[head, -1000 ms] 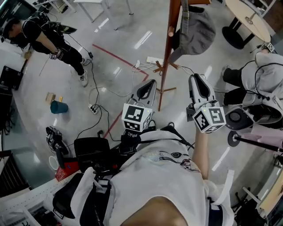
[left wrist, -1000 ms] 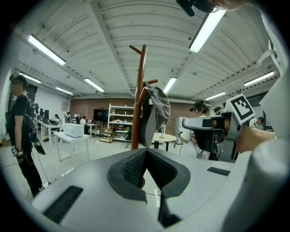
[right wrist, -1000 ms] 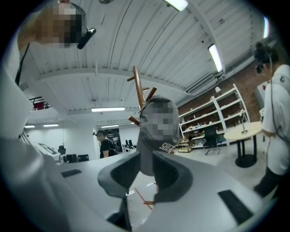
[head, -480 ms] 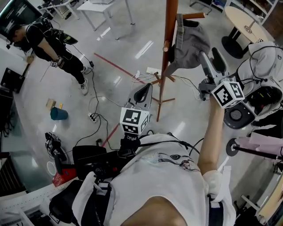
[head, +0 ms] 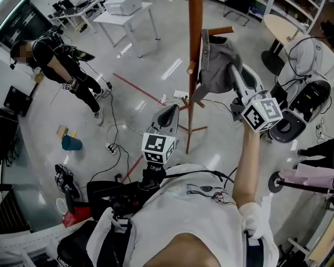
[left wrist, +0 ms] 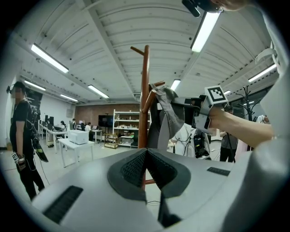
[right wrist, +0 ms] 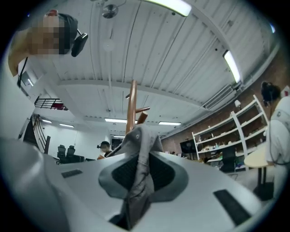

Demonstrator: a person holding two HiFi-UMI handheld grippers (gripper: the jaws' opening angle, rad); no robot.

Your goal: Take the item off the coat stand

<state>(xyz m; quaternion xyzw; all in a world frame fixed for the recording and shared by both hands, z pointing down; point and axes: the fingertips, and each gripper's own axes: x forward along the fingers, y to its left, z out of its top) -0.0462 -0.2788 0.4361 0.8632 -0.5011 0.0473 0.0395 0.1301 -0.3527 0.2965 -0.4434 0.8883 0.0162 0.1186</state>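
A brown wooden coat stand rises in front of me. A grey cloth item hangs from one of its upper pegs. My right gripper is raised to the item's right side, and its jaws are closing on a fold of the grey cloth, which is pinched between the pads. My left gripper is held low, left of the pole, shut with nothing in it. The left gripper view shows the stand, the hanging cloth and the right gripper reaching in.
A person in black stands at the far left near a white table. Cables and a teal bucket lie on the floor. A round table and a chair base stand at the right.
My right gripper has risen from beside the left one up to the hanging grey cloth, and its jaws have come in on a fold. The left gripper has barely moved.
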